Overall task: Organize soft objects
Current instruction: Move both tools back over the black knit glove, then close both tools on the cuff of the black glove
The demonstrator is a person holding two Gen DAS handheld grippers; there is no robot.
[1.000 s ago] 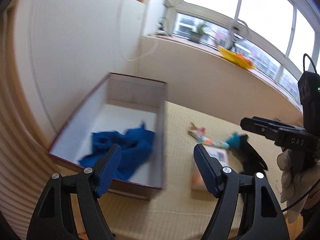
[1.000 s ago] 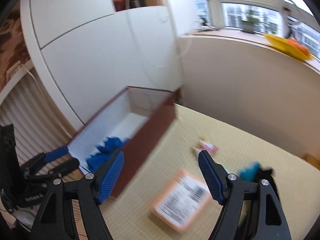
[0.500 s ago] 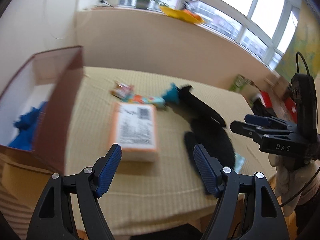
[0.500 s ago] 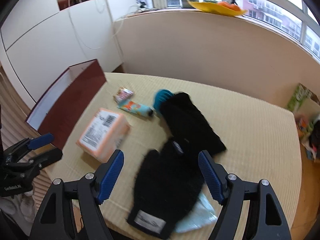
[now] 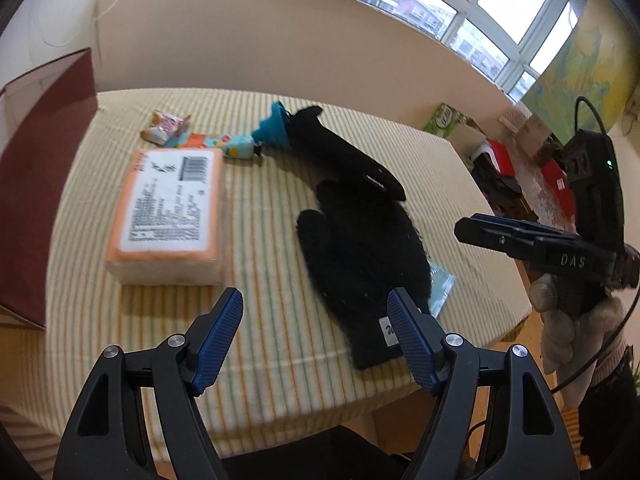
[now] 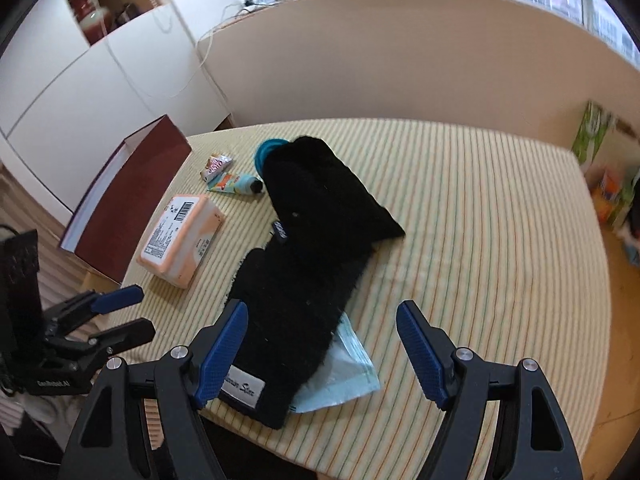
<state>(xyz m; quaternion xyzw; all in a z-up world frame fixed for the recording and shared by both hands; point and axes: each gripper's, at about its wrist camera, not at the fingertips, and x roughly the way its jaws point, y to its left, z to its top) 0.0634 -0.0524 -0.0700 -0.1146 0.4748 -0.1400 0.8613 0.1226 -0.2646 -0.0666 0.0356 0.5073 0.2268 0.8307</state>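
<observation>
Gloves first, left wrist view: the near black glove [image 5: 362, 256] lies flat on the striped worktop [image 5: 280, 344], just ahead of the left tool [image 5: 316, 338], its cuff with a white label partly behind the right-hand finger. Left tool jaws stand wide apart, nothing between them. A second black glove [image 5: 340, 156] lies farther ahead, overlapped by the near one. A teal soft object [image 5: 274, 128] touches its far end. A pale blue packet [image 5: 440, 284] sticks out from under the near glove, to the tool's right. Ahead-left sits an orange tissue pack [image 5: 168, 212]; beyond it a patterned tube [image 5: 218, 144] and a small snack wrapper [image 5: 166, 126]. A dark red box [image 5: 36, 184] stands at the far left edge. The right tool [image 5: 466, 232] hangs to the right, off the worktop's edge; its state cannot be judged here.

Right wrist view: right tool [image 6: 322, 354] jaws spread wide, empty, poised over the near glove [image 6: 292, 320], whose labelled cuff sits at the left-hand finger. The far glove [image 6: 320, 188] extends ahead; the pale blue packet [image 6: 344, 376] lies between the fingers. Tissue pack [image 6: 180, 236] and red box [image 6: 124, 204] are ahead-left. The left tool [image 6: 136, 314] shows at lower left, fingers parted.
</observation>
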